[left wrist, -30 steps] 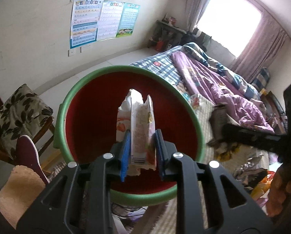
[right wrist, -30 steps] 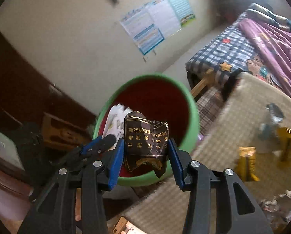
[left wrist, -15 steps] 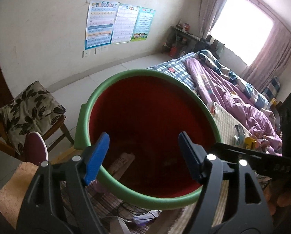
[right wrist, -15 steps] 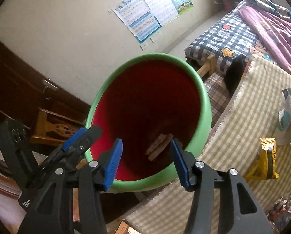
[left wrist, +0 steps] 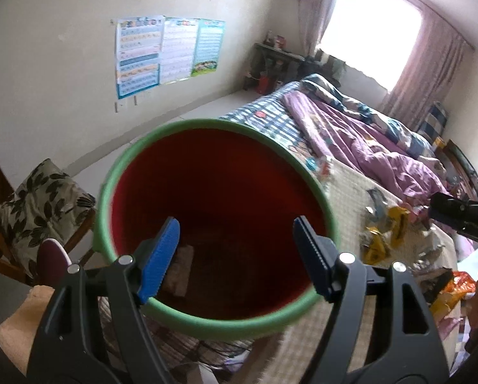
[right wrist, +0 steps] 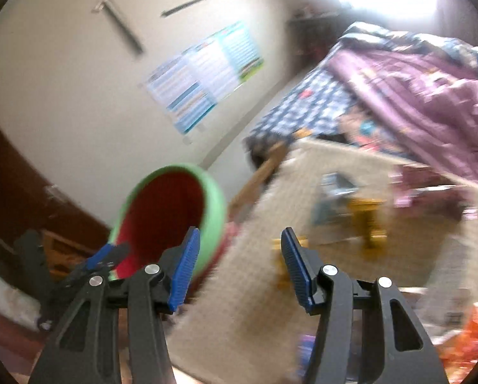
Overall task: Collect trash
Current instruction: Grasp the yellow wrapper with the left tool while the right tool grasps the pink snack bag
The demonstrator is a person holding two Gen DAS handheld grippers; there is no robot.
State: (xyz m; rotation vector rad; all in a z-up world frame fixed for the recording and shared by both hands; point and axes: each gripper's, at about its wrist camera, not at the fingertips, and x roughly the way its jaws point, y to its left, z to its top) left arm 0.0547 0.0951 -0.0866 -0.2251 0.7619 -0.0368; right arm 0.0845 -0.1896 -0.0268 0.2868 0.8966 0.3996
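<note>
A red bucket with a green rim fills the middle of the left wrist view. My left gripper hangs open and empty over its mouth. A pale carton lies at the bucket's bottom. In the blurred right wrist view the bucket sits lower left, and my right gripper is open and empty over the edge of the checked tablecloth. Yellow wrappers and a bluish packet lie on the cloth. The left gripper shows at the bucket's near rim.
A chair with a leaf-print cushion stands left of the bucket. A bed with a purple quilt lies behind the table. More wrappers and an orange bag litter the cloth.
Both grippers opened and dropped their packets into the bucket: the left its white carton, the right its dark wrapper. The right gripper then swung right, off the bucket and over the table.
</note>
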